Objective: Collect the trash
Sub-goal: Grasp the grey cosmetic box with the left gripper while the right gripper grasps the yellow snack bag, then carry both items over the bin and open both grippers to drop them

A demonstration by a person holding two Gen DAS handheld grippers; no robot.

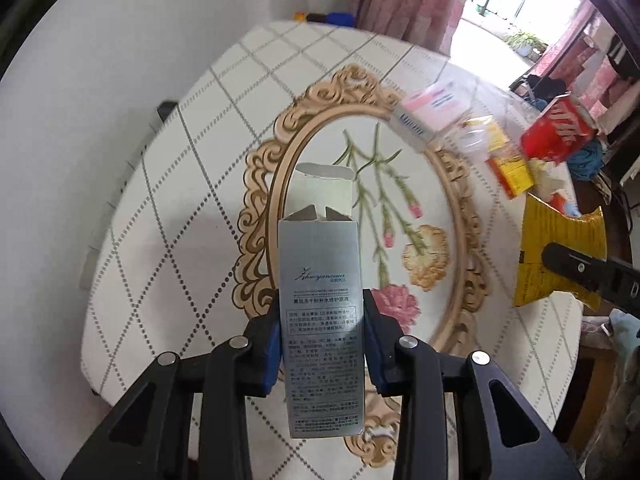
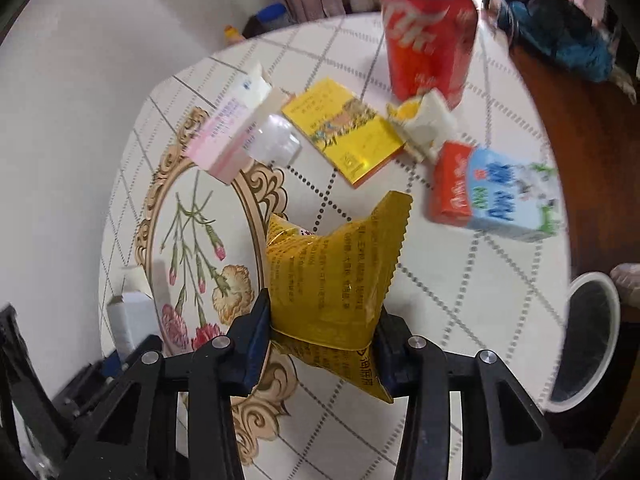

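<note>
1. Two pieces of trash are in hand above a round table (image 1: pixel 168 184) laid with a flowered cloth. The left gripper (image 1: pixel 322 344) pinches a tall silver carton (image 1: pixel 320 280), top flap open, its blue pads pressed on both sides. The right gripper (image 2: pixel 324 344) has its jaws drawn in against a crumpled yellow snack bag (image 2: pixel 332 276).

2. The step looks like pick-up, mid-task: both items are gripped, neither is binned. The next move likely calls for carrying each to a container without letting the soft bag slip.

3. Still to collect, on the table's far side: a red can (image 2: pixel 430 36), a yellow flat box (image 2: pixel 344 128), a pink-and-white box (image 2: pixel 232 132), a crumpled white wrapper (image 2: pixel 428 124) and a blue-and-red milk carton (image 2: pixel 496 192).

4. Only the right wrist view shows a white-rimmed dark bin (image 2: pixel 588 340) beside the table edge, a probable destination. The left wrist view alone shows the silver carton's print, with the right gripper and its bag at the frame's edge.
</note>
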